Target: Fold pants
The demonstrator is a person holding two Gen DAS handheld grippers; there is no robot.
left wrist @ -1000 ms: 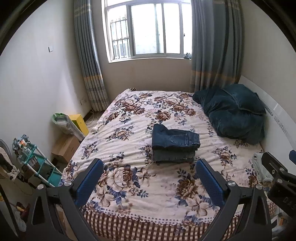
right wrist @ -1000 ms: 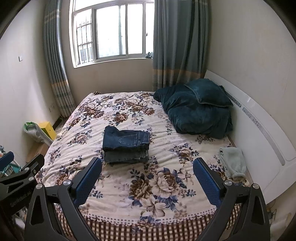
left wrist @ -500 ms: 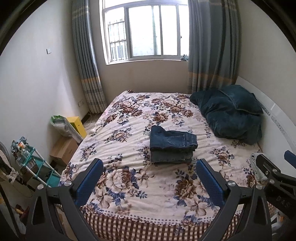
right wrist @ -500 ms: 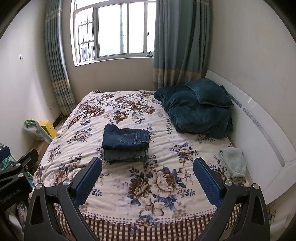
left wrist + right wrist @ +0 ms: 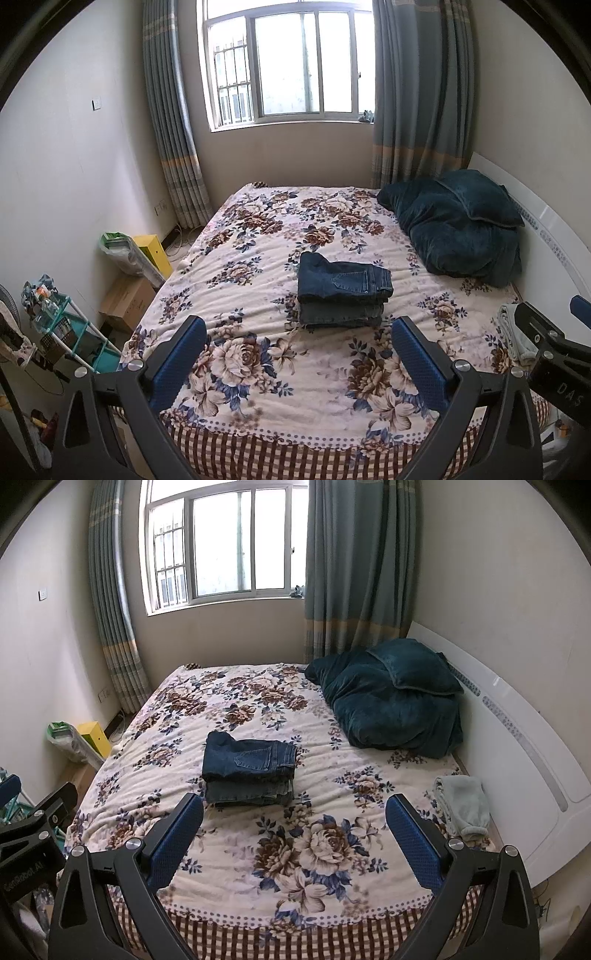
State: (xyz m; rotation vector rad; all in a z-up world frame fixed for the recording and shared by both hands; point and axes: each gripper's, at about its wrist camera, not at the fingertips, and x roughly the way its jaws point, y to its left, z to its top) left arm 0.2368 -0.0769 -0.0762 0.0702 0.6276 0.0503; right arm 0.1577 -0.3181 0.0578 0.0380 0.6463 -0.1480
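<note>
Both units have backed off over the last second: the bed sits slightly farther out in each wrist view and more of the window shows up top. Reads as a retreat, so the fold looks finished.

Left hand-held gripper [image 5: 298, 363] hangs past the near edge of the bed, blue pads spread wide, nothing between them. Right hand-held gripper [image 5: 294, 840] the same: jaws wide apart, empty.

Floral-print cream bedspread [image 5: 310, 849] is bare between the grippers and the target.

Dark blue denim pants [image 5: 343, 293] lie mid-bed, well apart from both grippers, folded into a compact rectangular stack; back pocket faces up, layers roughly aligned, edges slightly uneven at the left.

Behind: crumpled dark teal plush blanket [image 5: 395, 698] at the headboard side.
</note>
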